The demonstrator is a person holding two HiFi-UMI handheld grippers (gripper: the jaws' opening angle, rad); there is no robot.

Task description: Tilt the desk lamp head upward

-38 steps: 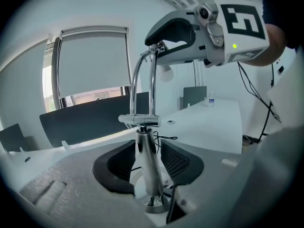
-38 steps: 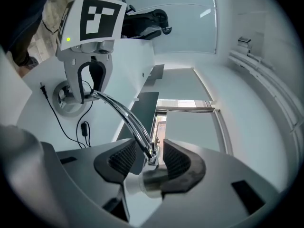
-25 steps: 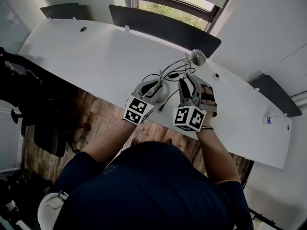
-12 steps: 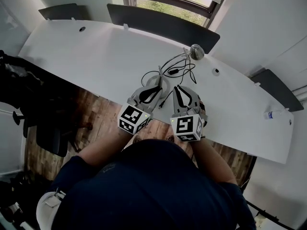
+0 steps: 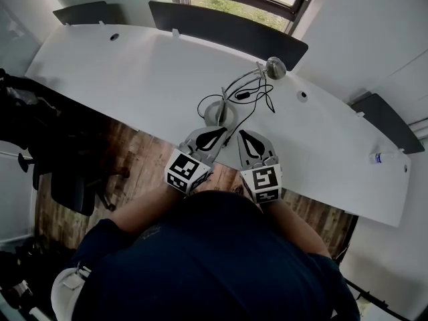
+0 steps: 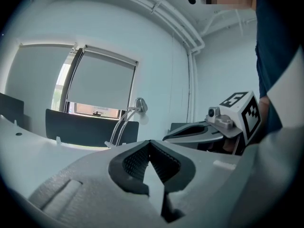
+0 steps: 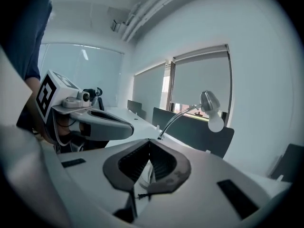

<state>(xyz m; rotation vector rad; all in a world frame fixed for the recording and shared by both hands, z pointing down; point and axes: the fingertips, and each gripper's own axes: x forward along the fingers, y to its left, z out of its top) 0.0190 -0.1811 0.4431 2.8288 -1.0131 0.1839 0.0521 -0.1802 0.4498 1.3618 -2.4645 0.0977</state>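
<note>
Desk lamp head stands far back on the bench in the head view, well apart from your left hand-held gripper and right hand-held gripper — the left gripper view shows jaws closed on nothing, the right gripper view likewise, with the bulb seemingly facing down — so the tilt looks left to do.

The head view looks steeply down from above the person, near the middle of the white desk's near edge, and takes in most of its length. The left gripper view rides low on the left gripper, close above that edge, and faces the far edge and window. The right gripper view rides on the right gripper just beside it and faces much the same way. All three views share the desk lamp and the dark partition panel. Each gripper view catches the other gripper at its side.
</note>
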